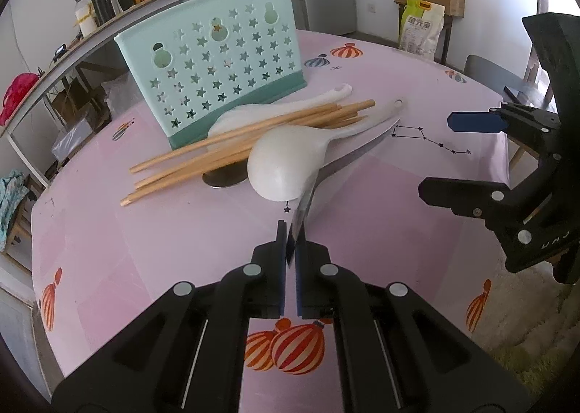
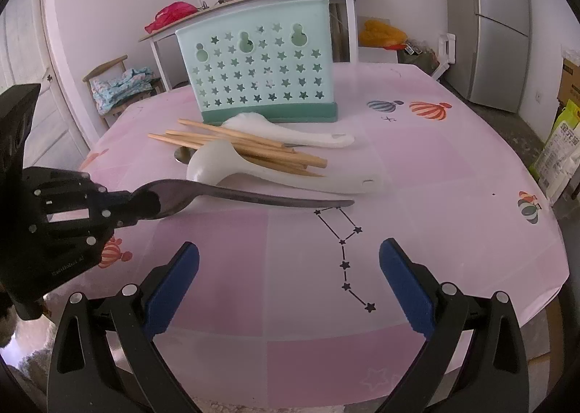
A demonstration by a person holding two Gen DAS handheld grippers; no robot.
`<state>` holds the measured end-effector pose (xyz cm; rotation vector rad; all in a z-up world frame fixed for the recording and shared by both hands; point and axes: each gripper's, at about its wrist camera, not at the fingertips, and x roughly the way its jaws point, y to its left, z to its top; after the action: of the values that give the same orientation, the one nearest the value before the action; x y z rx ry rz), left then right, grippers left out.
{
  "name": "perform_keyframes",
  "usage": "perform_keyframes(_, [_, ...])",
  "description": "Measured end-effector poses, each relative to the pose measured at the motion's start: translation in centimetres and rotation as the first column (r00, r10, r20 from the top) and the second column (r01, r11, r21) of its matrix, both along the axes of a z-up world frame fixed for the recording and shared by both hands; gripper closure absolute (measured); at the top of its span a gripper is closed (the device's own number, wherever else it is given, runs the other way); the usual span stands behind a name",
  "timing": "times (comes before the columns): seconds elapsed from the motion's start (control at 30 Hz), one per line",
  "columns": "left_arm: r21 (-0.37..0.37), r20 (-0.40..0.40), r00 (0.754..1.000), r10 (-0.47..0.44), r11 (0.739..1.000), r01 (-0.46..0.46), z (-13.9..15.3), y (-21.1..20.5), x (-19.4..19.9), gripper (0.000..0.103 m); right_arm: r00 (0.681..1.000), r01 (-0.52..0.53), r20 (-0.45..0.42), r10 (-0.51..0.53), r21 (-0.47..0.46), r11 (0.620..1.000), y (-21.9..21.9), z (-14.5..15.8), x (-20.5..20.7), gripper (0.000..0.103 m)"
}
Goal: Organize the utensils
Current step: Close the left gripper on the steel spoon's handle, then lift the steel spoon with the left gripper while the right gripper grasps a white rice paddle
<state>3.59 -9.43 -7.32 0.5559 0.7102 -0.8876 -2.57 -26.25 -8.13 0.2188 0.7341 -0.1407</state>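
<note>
The metal spoon (image 2: 232, 195) lies in the lower middle of the right wrist view, its bowl end gripped by the left tongs (image 1: 290, 242), whose pads are closed tight on it. Its handle tip seems to rest on the pink desk (image 2: 453, 166), near the star drawing. The right tongs (image 2: 288, 286) stand wide open and hold nothing, low in their own frame, well apart from the spoon.

To do this step well, I judge that the spoon should be lifted cleanly before it is turned, so the long handle does not sweep the pile just behind it. Then it should go handle down into the mint holder (image 1: 217, 61), which stands upright at the upper middle. The grip is on the thin edge of the bowl, so a slow move is safer; the spoon may pivot between the pads.

Counted: two white plastic spoons (image 2: 275, 170), one lying closer to the holder, one nearer. The wooden chopsticks (image 1: 232, 145) are a crossing bundle, perhaps seven or eight; I cannot count them exactly. A second metal spoon's bowl (image 1: 224, 177) shows under the bundle. One holder.
</note>
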Motion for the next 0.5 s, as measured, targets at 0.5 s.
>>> perform_keyframes(0.5, [-0.067, 0.009, 1.000, 0.021, 0.998, -0.021, 1.3, 1.0, -0.5, 0.102, 1.000, 0.015, 0.023, -0.015, -0.010, 1.000, -0.4, 0.5, -0.3, 0.006])
